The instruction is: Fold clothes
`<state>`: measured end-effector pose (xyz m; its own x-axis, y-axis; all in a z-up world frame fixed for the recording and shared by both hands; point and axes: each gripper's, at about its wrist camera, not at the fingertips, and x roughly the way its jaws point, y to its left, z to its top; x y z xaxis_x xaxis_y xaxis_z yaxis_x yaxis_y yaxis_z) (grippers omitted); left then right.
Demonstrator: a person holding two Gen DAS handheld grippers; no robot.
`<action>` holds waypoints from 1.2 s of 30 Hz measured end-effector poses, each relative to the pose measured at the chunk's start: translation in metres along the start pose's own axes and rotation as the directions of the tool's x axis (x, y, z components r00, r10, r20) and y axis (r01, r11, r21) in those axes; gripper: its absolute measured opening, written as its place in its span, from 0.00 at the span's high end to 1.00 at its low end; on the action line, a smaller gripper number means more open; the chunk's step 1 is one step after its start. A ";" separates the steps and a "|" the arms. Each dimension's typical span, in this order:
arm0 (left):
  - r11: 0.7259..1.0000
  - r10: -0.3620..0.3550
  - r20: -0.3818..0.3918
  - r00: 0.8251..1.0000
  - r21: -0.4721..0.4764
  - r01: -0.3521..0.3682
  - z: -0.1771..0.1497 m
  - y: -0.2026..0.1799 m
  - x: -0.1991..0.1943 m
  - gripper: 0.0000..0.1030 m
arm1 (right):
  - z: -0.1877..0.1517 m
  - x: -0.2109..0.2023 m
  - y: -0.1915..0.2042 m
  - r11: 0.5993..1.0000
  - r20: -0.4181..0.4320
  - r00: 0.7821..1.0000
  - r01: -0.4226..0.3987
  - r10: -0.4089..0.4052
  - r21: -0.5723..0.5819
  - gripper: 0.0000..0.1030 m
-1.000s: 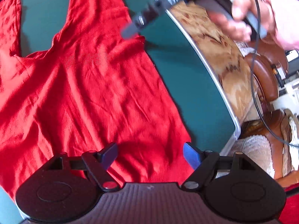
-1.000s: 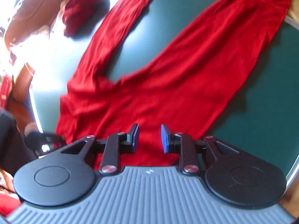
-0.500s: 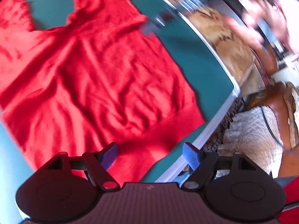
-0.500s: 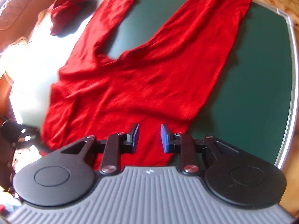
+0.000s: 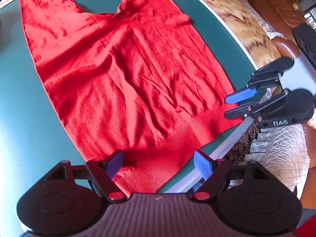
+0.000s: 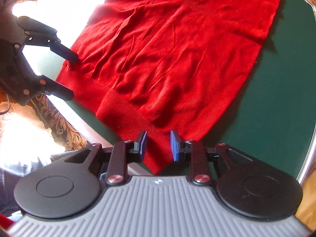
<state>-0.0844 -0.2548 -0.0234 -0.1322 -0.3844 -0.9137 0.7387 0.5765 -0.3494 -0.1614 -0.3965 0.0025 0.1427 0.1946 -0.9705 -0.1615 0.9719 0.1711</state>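
Red knit sweater lies flat, wrinkled, on the green worktop, ribbed hem toward its near edge. Left tongs spread wide over one hem corner, pads apart from the fabric. Right tongs part-spread, straddling the other hem corner, probably not pinching it. Patterned upholstery beyond the worktop edge
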 end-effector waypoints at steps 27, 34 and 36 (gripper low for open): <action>1.000 0.002 -0.095 0.995 0.024 0.001 0.009 0.008 -0.002 0.19 | 0.000 -0.008 0.000 1.000 -0.087 0.996 -0.022 0.023 0.011 0.62; 0.990 -0.028 -0.088 0.996 -0.137 0.016 0.016 0.022 -0.005 0.20 | 0.018 -0.008 -0.013 0.994 -0.119 0.989 -0.084 0.093 0.075 0.61; 0.984 -0.011 -0.071 0.997 -0.176 -0.001 0.021 0.028 -0.007 0.20 | 0.028 -0.015 -0.017 0.993 -0.084 0.992 -0.088 0.095 0.081 0.61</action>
<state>-0.0490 -0.2505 -0.0223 -0.1872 -0.3386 -0.9221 0.6112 0.6948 -0.3791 -0.1335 -0.4118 0.0192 0.0438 0.2742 -0.9607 -0.0937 0.9585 0.2693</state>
